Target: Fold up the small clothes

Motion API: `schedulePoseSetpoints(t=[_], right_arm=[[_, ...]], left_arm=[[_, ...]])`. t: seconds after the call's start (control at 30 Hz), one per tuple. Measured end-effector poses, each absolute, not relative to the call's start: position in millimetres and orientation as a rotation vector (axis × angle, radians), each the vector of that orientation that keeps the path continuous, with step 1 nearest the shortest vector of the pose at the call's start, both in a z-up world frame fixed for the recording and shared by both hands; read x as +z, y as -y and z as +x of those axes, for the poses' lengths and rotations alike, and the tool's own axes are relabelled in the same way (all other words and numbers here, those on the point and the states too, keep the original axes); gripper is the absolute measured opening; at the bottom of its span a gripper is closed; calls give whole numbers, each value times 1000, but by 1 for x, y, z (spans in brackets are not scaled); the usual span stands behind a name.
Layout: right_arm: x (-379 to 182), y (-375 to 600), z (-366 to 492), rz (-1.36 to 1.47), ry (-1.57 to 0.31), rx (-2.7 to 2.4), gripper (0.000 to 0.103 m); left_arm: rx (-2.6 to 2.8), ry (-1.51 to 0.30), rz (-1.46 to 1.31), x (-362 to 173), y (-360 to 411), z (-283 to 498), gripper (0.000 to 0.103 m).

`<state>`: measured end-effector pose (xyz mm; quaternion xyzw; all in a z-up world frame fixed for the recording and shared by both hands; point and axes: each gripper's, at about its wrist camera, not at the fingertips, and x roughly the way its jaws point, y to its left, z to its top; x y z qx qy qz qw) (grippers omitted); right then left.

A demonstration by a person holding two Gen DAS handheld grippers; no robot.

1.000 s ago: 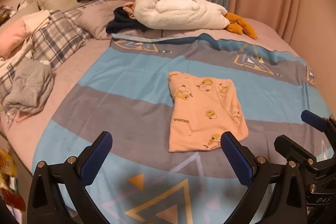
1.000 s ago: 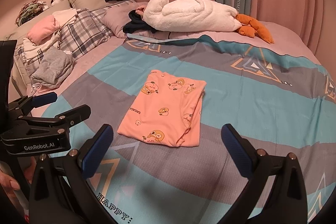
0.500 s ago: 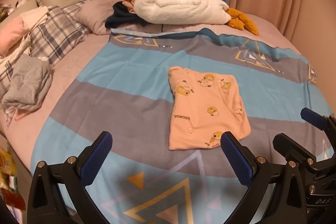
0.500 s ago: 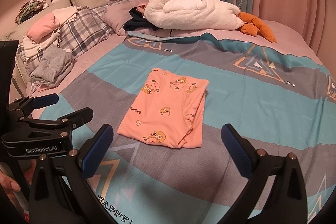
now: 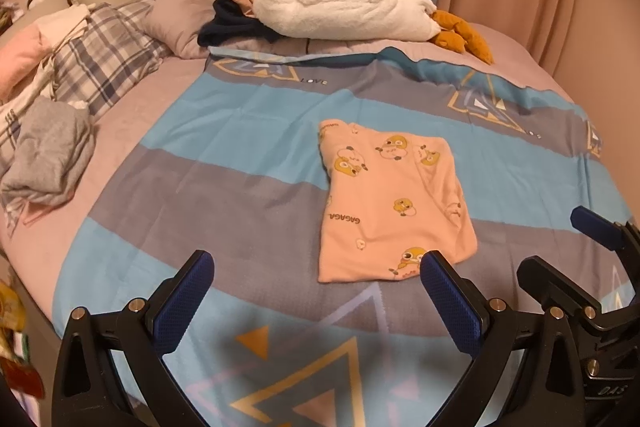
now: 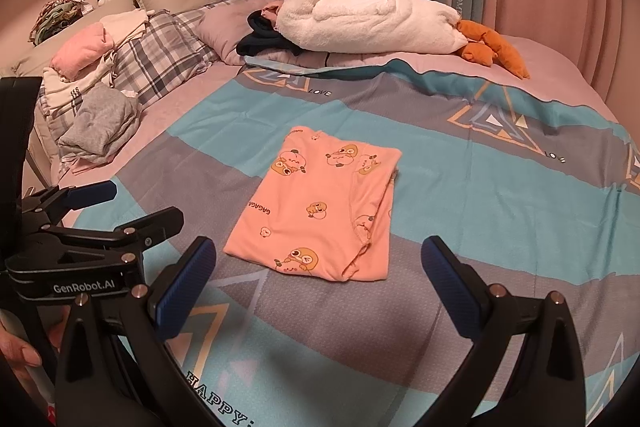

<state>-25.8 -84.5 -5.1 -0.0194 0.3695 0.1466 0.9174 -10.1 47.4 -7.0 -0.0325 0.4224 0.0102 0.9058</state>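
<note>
Both cameras have eased a little nearer the bed since the earlier frames, so the folded peach-pink cotton garment with yellow cartoon prints (image 5: 390,205) (image 6: 320,207) sits slightly larger and lower in each view, while its own place on the cover is unchanged. It lies flat as a rough rectangle on the blue-and-grey striped bed cover with triangle motifs (image 5: 224,163) (image 6: 500,195), at centre right of the left wrist view and at the centre of the right wrist view, its folded edges stacked along the right side. The left claw (image 5: 316,301) hangs low in its frame with its blue-padded fingers wide apart and nothing between them; the right-hand finger's tip overlaps the garment's near edge in the picture, though whether it touches cannot be told. The right claw (image 6: 318,289) is likewise spread wide and empty, hovering just short of the garment's near edge. In the upper middle of both frames a white plush goose toy with orange feet (image 5: 348,9) (image 6: 372,21) lies across the far end of the bed beside a dark navy bundle of cloth (image 5: 230,23) (image 6: 264,37). At the left, a crumpled grey garment (image 5: 50,155) (image 6: 102,125) rests near a grey plaid pillow (image 5: 108,63) (image 6: 164,57).
</note>
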Motion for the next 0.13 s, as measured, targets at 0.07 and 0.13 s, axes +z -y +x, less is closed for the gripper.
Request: schedulePoseSetpoints(t=[0.07, 0.13], right_arm=[[-6, 83, -26, -41, -760, 300, 103], [-6, 83, -26, -39, -761, 301, 103]], left_arm=[[21, -873, -67, -7, -48, -10, 102], [22, -871, -66, -7, -48, -10, 102]])
